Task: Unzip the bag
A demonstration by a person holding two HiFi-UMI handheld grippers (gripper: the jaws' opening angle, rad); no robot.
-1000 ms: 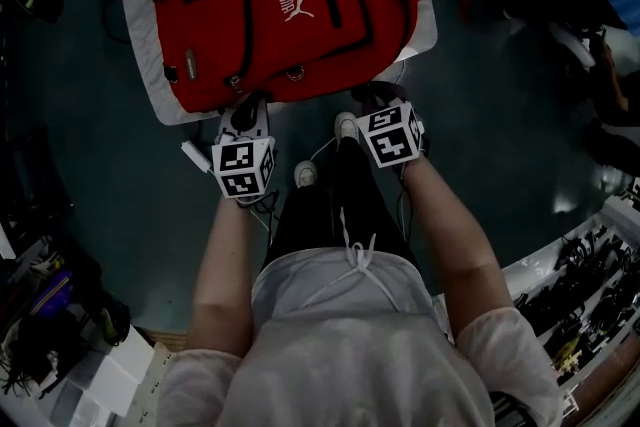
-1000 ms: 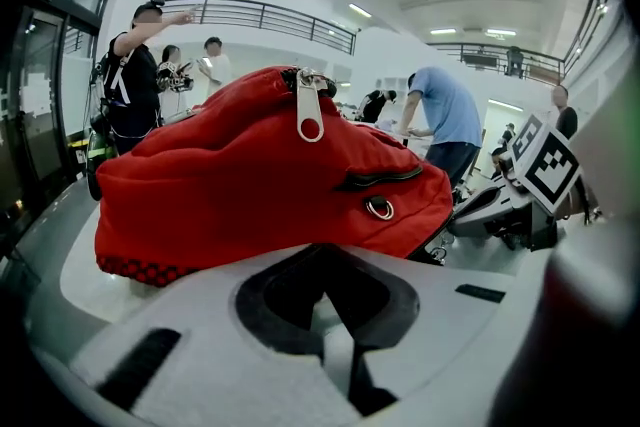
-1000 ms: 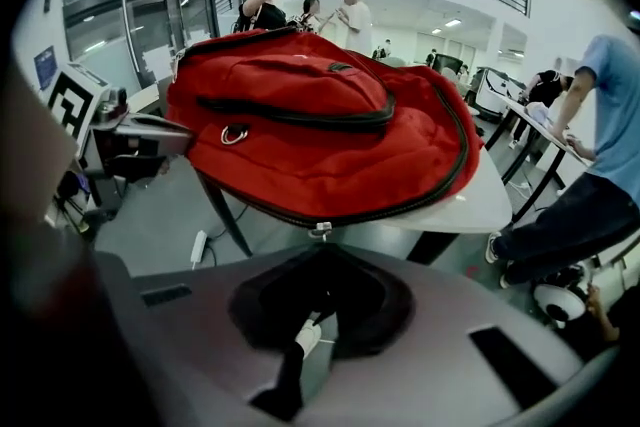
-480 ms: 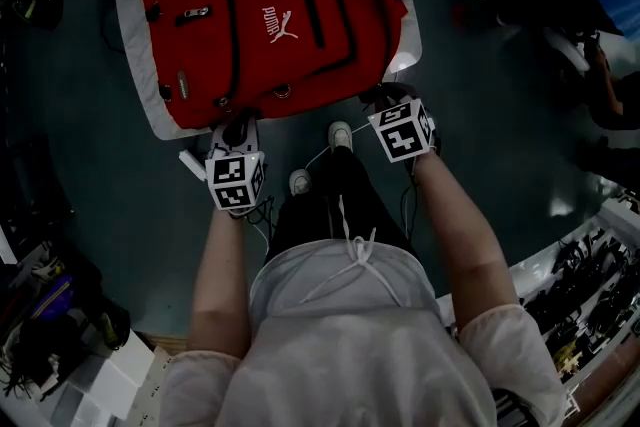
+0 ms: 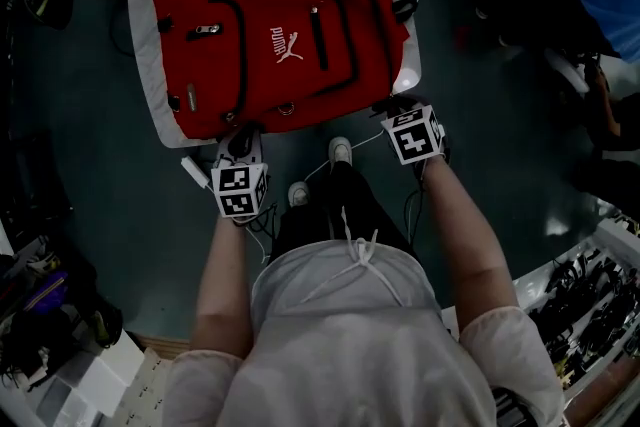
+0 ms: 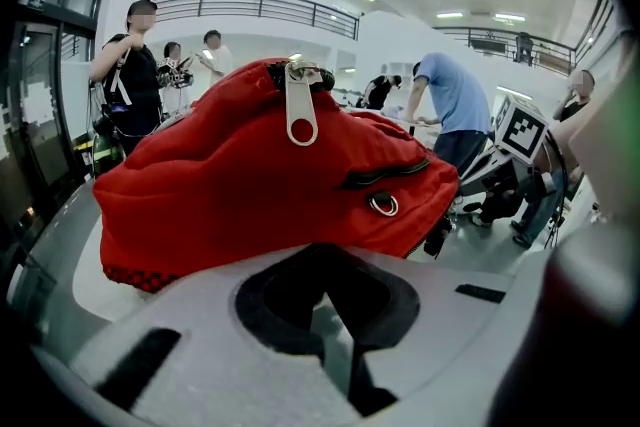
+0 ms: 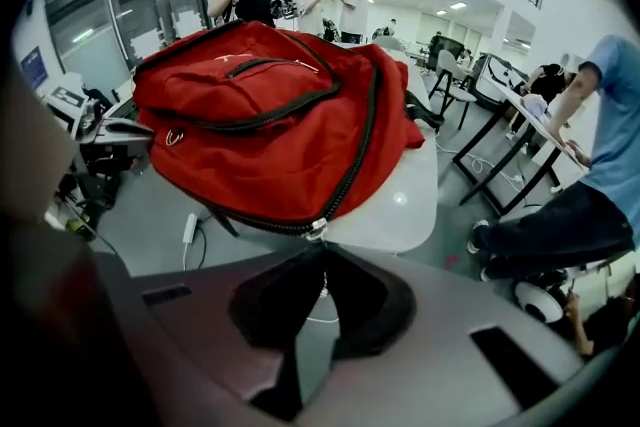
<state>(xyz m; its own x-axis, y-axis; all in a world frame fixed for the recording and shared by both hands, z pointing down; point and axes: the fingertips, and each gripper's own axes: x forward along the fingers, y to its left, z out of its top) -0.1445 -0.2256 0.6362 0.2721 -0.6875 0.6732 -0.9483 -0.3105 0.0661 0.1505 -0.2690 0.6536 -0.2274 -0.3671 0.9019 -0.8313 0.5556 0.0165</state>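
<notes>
Task thing: the red fabric backpack is laid flat on the white round-cornered table, with its lower side along the near edge.
Zip: the black main zip track is seen closed along its whole length, and it ends at the small silver slider at the near right corner of the table.
Right gripper: the right gripper is held at that corner with its jaws closed. Their tips meet directly at the slider, and its tab is judged to be pinched between them, though the tab itself is barely made out.
Left gripper: the left gripper is held just off the near left corner with its jaws closed on nothing. A strip of table is seen between it and the backpack.
Step in hand: the slider is judged to be taken and nothing has been opened yet.
Next move: the slider is to be drawn along the track, away from the near right corner. The fabric would first need to be held down by the left gripper, so that the backpack is not dragged across the table.
</notes>
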